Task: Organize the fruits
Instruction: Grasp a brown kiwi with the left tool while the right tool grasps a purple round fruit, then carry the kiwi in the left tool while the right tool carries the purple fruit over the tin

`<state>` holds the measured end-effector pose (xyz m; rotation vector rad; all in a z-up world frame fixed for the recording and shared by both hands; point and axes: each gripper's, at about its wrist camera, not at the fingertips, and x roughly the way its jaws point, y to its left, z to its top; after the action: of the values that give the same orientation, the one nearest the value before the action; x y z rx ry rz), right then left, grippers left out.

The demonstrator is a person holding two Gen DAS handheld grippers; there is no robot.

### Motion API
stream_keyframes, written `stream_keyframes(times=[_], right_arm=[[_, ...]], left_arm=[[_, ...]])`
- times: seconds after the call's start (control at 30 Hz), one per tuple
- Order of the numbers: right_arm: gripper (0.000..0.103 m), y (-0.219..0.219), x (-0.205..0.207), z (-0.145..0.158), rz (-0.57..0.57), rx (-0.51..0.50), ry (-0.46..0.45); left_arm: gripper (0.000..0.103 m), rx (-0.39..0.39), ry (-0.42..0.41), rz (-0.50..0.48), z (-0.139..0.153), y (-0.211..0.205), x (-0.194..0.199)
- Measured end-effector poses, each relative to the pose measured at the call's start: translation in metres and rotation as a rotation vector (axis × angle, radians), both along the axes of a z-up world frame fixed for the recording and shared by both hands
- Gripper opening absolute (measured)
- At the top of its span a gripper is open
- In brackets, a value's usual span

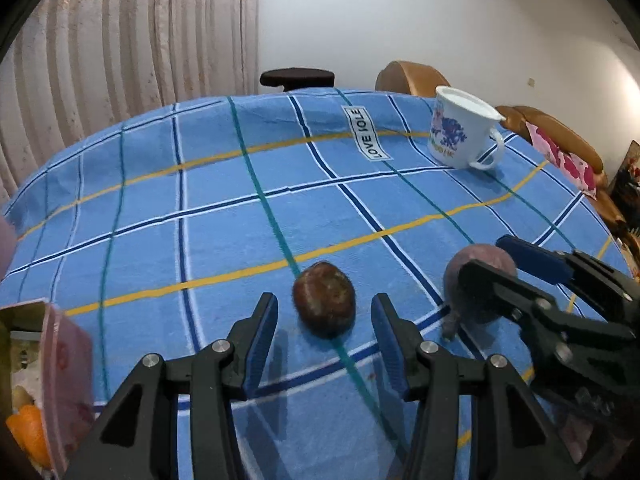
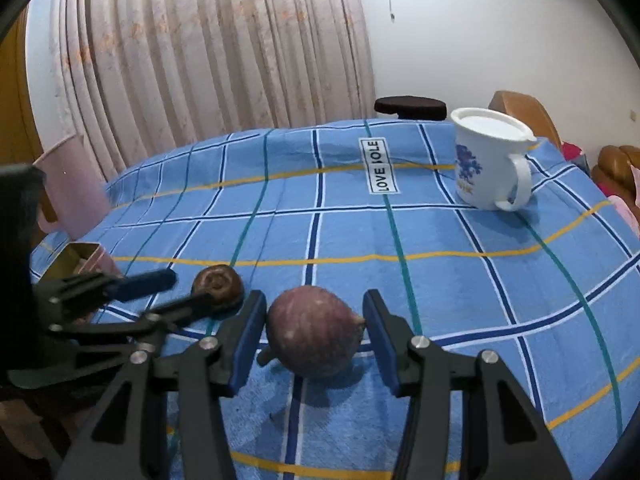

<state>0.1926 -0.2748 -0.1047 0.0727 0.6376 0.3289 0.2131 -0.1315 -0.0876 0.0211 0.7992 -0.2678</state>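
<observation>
A dark brown round fruit [image 1: 324,299] lies on the blue checked tablecloth [image 1: 224,184], just ahead of my open left gripper [image 1: 324,312]; it also shows in the right wrist view [image 2: 218,285]. A purple fig-like fruit [image 2: 314,330] with a short stem lies between the fingers of my open right gripper [image 2: 315,320], whose pads stand close on both sides. In the left wrist view the fig [image 1: 478,276] is partly hidden by the right gripper [image 1: 496,260]. The left gripper [image 2: 184,292] shows at the left of the right wrist view.
A white mug with a blue flower print [image 1: 462,132] stands at the far right of the table. A pink container [image 1: 66,380] with orange fruit inside sits at the near left edge. A "LOVE" label [image 1: 366,132] is on the cloth. Chairs and a curtain stand behind.
</observation>
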Motion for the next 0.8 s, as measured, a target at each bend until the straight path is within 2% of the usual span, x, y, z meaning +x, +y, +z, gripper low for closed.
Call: stream_keyframes(times=[0.17, 0.2, 0.37, 0.8], right_arm=[[0.053, -0.006, 0.0, 0.001, -0.025, 0.019, -0.009], [0.053, -0.007, 0.0, 0.001, -0.029, 0.023, -0.009], [0.053, 0.0, 0.0, 0.001, -0.002, -0.001, -0.004], [0.053, 0.009, -0.018, 0.011, 0.012, -0.039, -0.116]], left_arm=[[0.048, -0.017, 0.074, -0.015, -0.012, -0.003, 0.019], [0.038, -0.019, 0.067, -0.016, -0.011, -0.002, 0.018], [0.038, -0.017, 0.056, -0.038, -0.008, -0.002, 0.011], [0.038, -0.022, -0.107, 0.027, 0.012, 0.024, -0.034]])
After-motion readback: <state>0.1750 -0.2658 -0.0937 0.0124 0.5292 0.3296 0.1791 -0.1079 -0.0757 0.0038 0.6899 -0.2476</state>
